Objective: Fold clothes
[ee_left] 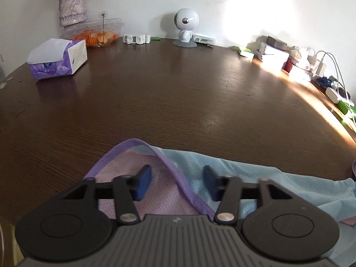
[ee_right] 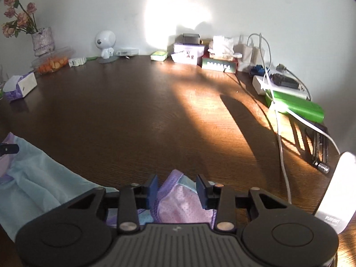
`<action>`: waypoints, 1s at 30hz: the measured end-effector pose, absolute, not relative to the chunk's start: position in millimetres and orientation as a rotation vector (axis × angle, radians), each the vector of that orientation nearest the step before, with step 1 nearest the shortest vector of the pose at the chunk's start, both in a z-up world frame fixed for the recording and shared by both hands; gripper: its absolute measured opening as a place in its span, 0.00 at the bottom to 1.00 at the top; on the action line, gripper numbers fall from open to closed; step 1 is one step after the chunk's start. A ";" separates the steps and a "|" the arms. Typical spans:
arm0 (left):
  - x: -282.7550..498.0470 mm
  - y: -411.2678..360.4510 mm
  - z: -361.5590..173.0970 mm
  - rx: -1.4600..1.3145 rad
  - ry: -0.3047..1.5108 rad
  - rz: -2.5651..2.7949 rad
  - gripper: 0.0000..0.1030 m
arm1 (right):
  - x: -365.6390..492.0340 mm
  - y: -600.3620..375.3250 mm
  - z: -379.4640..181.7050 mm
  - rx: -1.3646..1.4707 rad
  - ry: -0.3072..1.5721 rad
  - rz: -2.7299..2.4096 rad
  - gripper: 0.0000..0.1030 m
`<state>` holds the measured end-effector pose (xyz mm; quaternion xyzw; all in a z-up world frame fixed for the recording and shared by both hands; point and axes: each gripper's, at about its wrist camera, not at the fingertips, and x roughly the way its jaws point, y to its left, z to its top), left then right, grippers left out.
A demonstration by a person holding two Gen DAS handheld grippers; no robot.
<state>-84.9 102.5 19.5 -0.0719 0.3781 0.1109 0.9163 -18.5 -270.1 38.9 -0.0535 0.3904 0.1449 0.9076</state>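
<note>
A mesh garment in pink and light blue with purple trim [ee_left: 169,178] lies at the near edge of the dark wooden table [ee_left: 155,93]. My left gripper [ee_left: 176,183] is open, its blue pads on either side of a raised purple-trimmed fold. In the right wrist view the garment [ee_right: 180,198] bunches up between the blue pads. My right gripper [ee_right: 176,190] is partly open around this pink and purple fold, not clamped. The light blue part [ee_right: 40,178] spreads to the left, where a tip of the left gripper [ee_right: 9,149] shows.
A purple tissue pack [ee_left: 57,59], flower vase [ee_left: 72,7], plastic box of orange food [ee_left: 95,33] and white robot figure [ee_left: 185,26] stand at the back. Boxes, chargers and cables [ee_right: 262,66], a green box [ee_right: 296,104] and a white device [ee_right: 336,195] crowd the right side.
</note>
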 end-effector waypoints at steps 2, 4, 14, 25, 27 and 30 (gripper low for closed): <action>-85.8 101.7 19.4 -0.142 0.774 0.234 0.02 | -17.0 -267.8 29.6 -0.112 0.820 0.276 0.04; -93.5 100.6 24.0 -0.157 0.751 0.228 0.02 | -20.9 -269.3 29.1 -0.109 0.804 0.260 0.01; -120.9 97.4 23.0 -0.168 0.756 0.255 0.02 | -123.6 -315.6 75.0 -0.041 0.577 0.202 0.00; -114.7 105.2 26.7 -0.242 0.740 0.271 0.53 | -163.2 -336.1 51.7 -0.033 0.635 0.177 0.06; -104.6 106.7 27.5 -0.258 0.739 0.287 0.53 | -157.1 -325.7 63.9 -0.008 0.578 0.239 0.09; -89.0 111.0 25.4 -0.300 0.757 0.313 0.53 | -122.0 -304.5 61.8 -0.052 0.592 0.229 0.32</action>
